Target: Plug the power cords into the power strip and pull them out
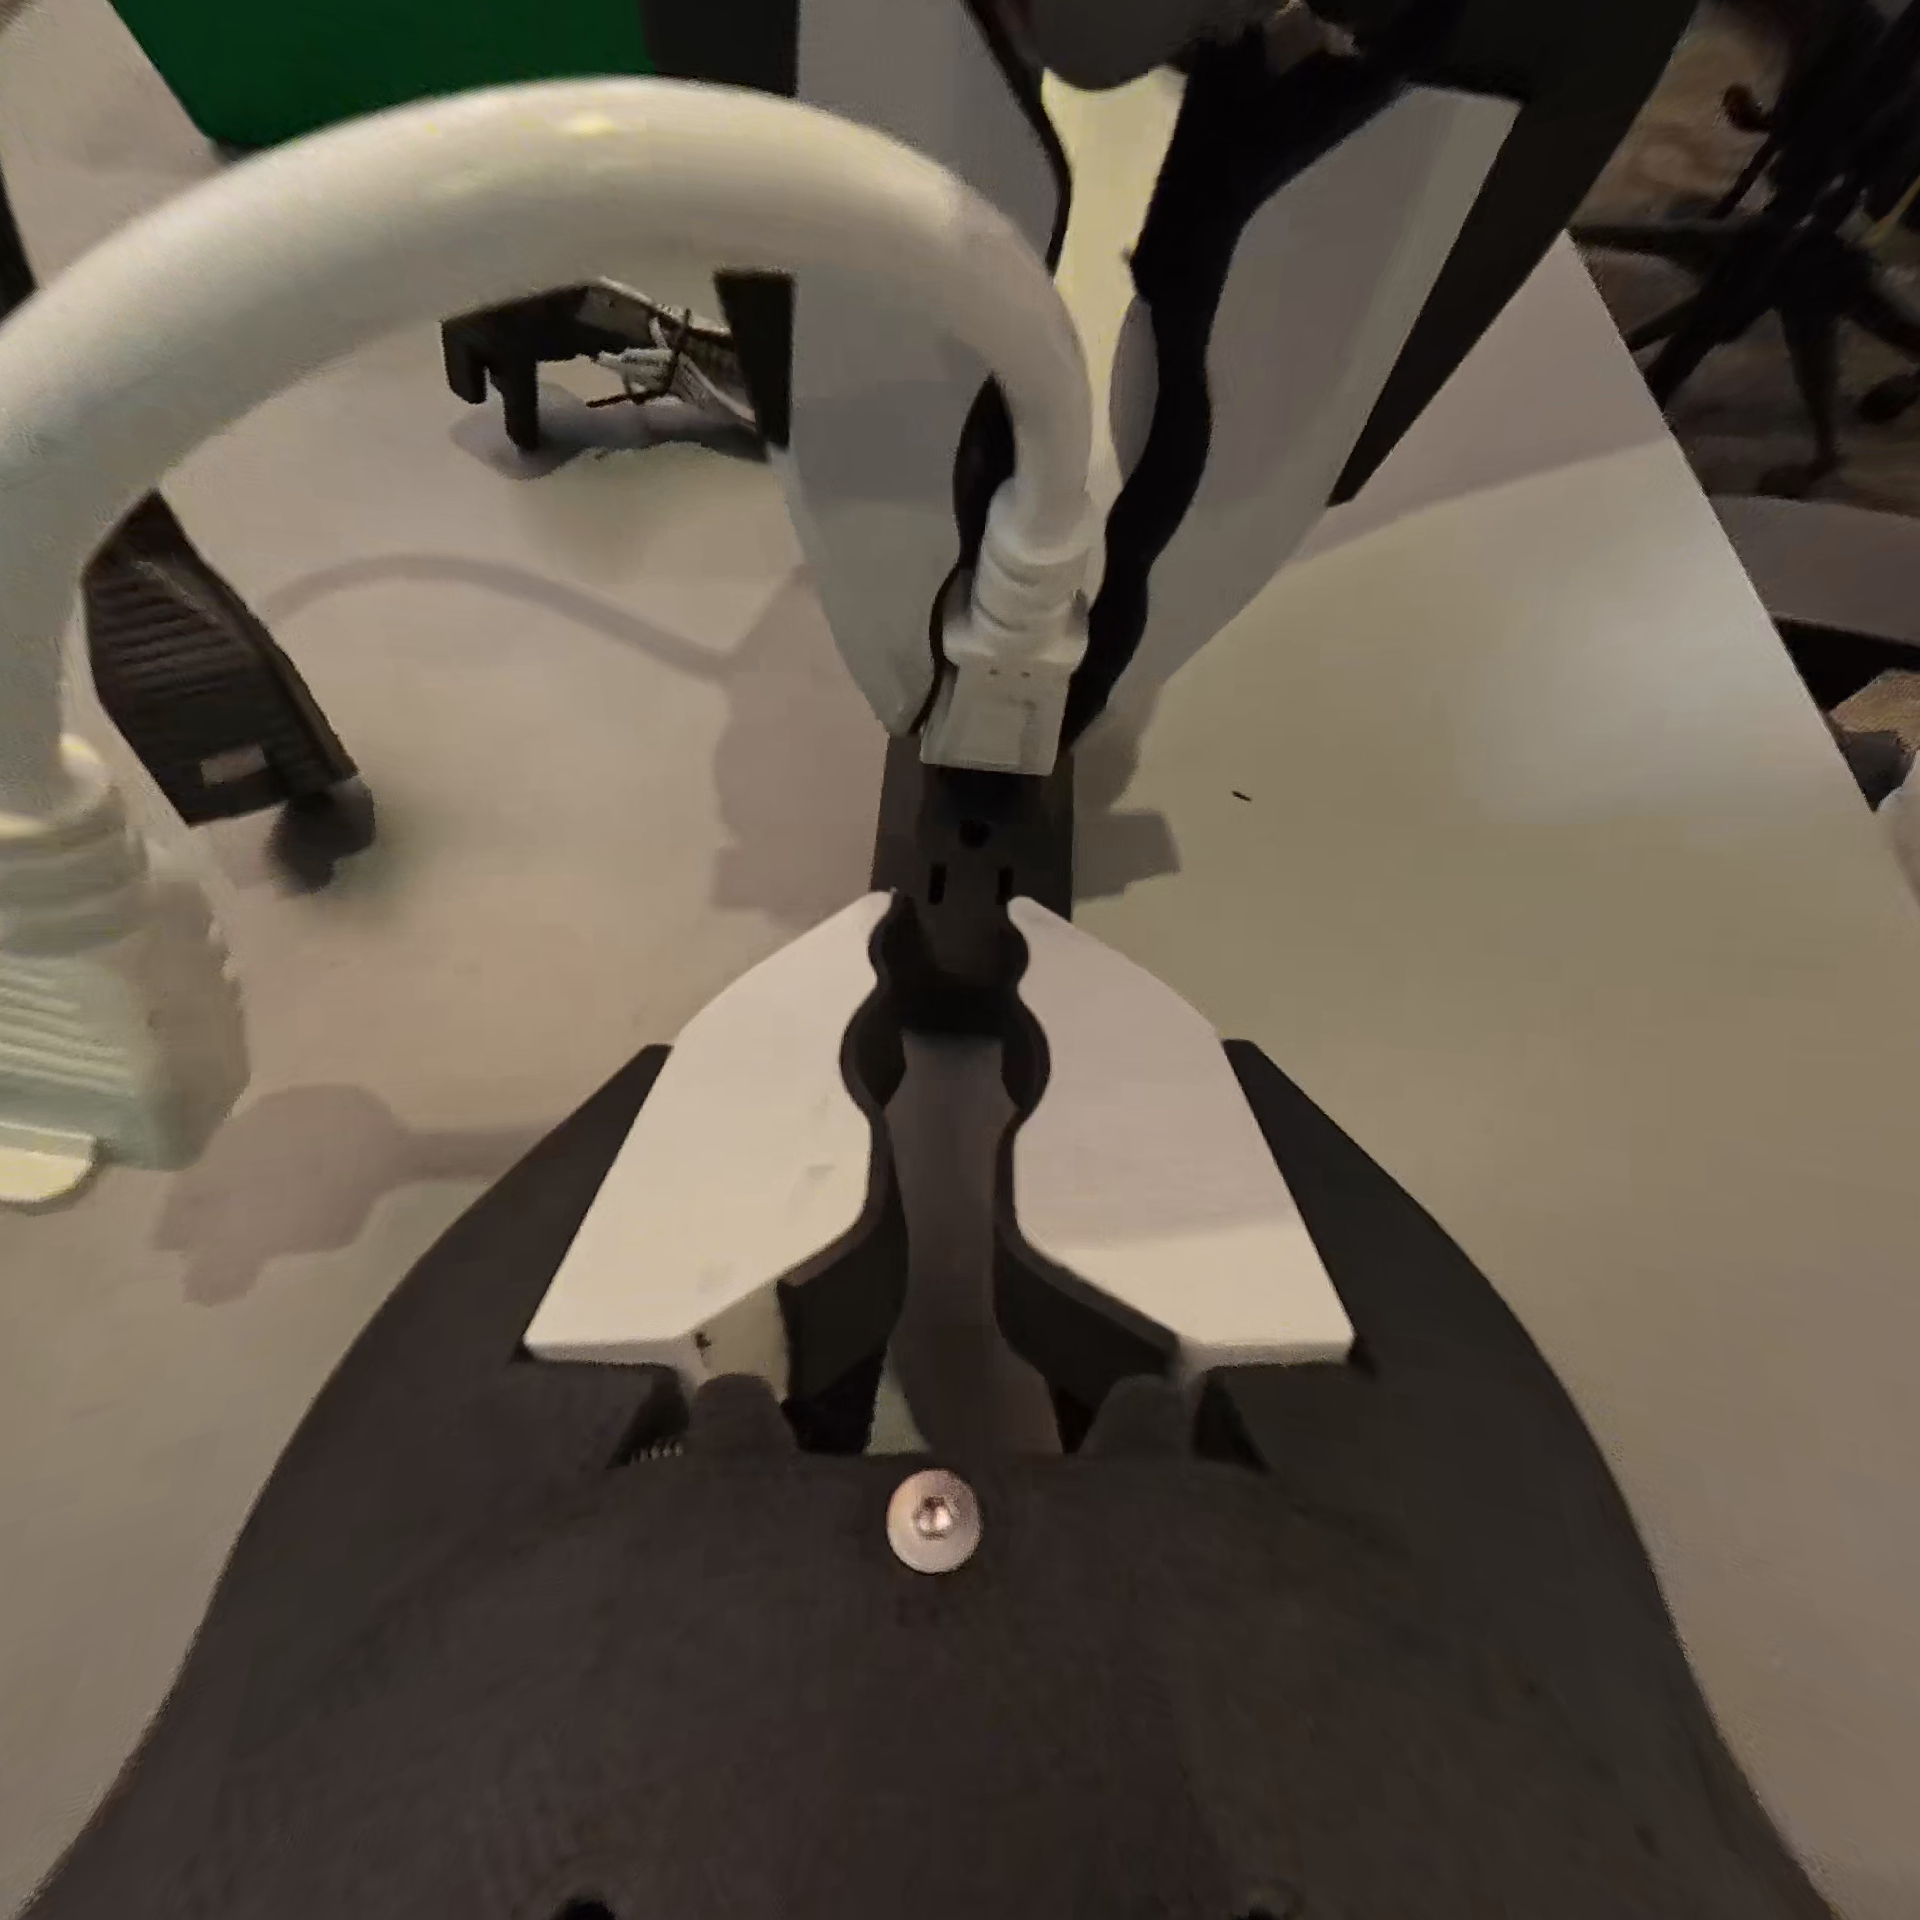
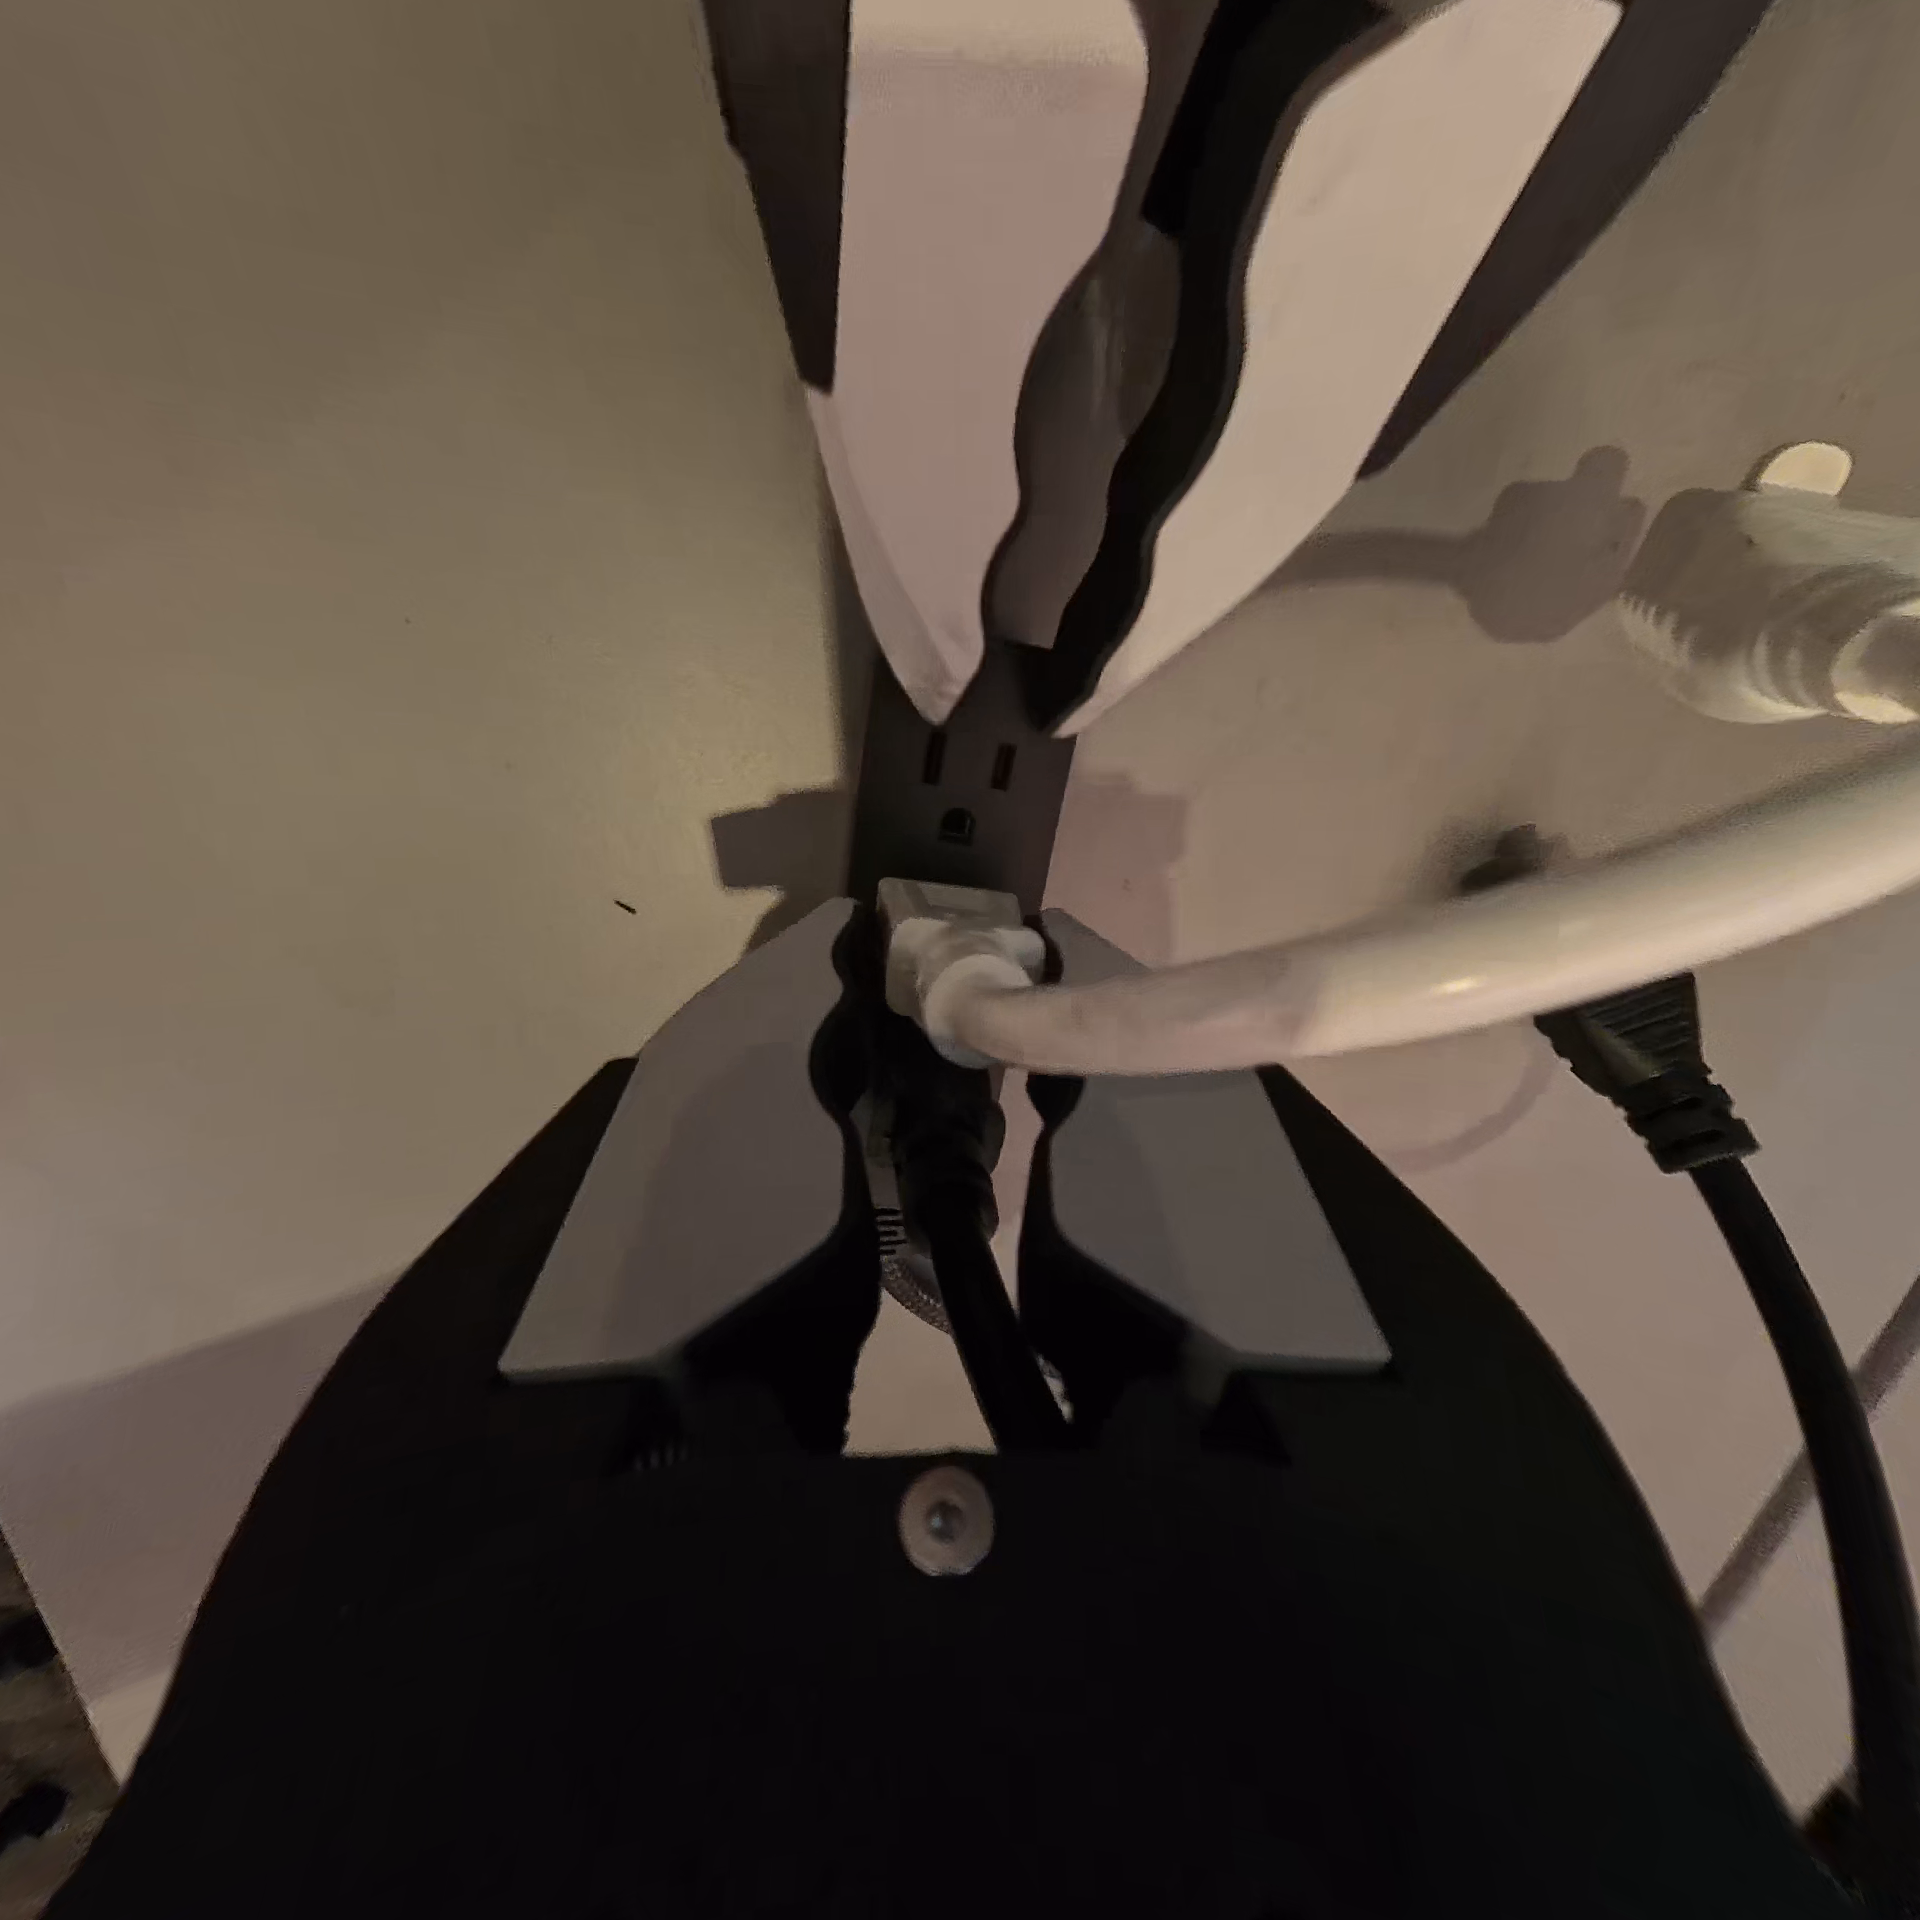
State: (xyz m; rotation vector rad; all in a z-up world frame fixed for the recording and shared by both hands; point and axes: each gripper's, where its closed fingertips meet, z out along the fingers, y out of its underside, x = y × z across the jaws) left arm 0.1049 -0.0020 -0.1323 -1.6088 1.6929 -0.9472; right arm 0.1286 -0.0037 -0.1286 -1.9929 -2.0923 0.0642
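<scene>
No writing, label, brand, number or sign can be read anywhere.

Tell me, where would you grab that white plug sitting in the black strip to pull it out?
Grip the white plug by its blocky body, one finger on each flat side, not by the white cord, which bends off sideways. Come from above the power strip, probably as the right gripper does, while the left gripper steadies the strip's other end.

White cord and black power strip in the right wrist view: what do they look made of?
The thick white cord looks like smooth, slightly glossy rubber or vinyl sheathing: it bends in a curve and carries a highlight. The black power strip looks like matte hard plastic, with flat faces and crisp moulded slots. Both are judged by look alone.
</scene>
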